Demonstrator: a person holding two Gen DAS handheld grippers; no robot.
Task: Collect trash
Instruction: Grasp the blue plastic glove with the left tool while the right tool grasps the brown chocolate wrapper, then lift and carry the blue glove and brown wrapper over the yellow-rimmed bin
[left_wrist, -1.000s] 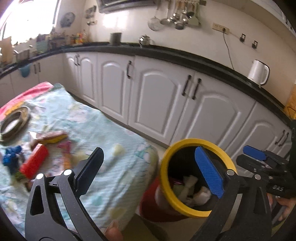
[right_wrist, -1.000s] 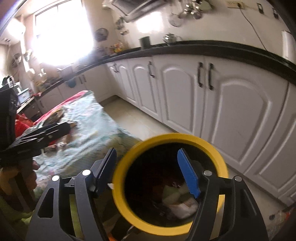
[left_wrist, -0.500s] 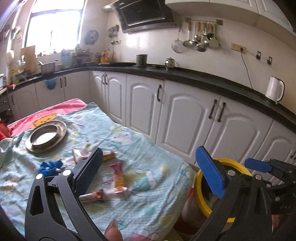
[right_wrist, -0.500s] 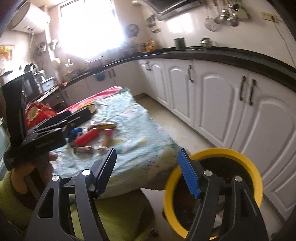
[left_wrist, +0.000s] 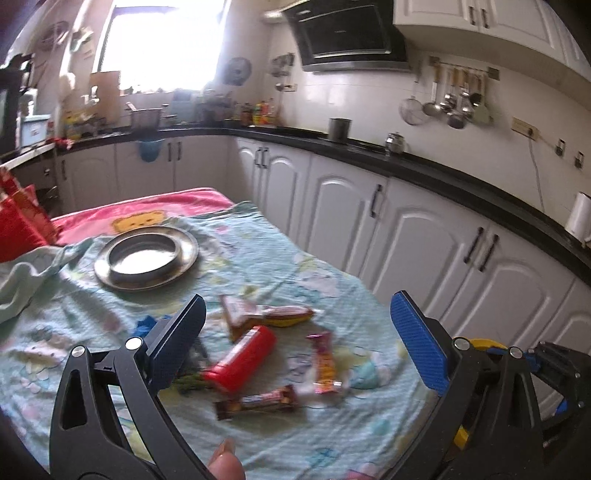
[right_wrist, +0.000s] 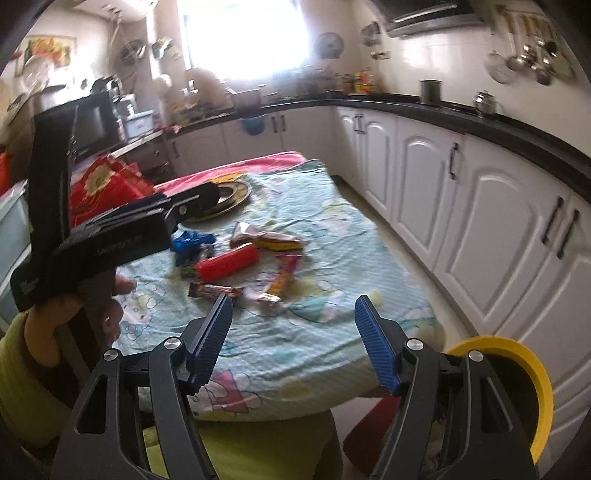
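Blue-padded and empty, the left gripper (left_wrist: 295, 343) and right gripper (right_wrist: 293, 341) gape wide, swung away from the yellow-rimmed bin (right_wrist: 532, 373) beside them; ahead lie the wrappers (left_wrist: 258, 354), so another pickup likely follows, steel plate (left_wrist: 146, 256) beyond.

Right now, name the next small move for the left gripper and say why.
Probably ease the left gripper down onto the red wrapper. Its jaws are open and empty, that wrapper lies nearly between them on the cloth, and the yellow-rimmed bin waits at the table's edge.
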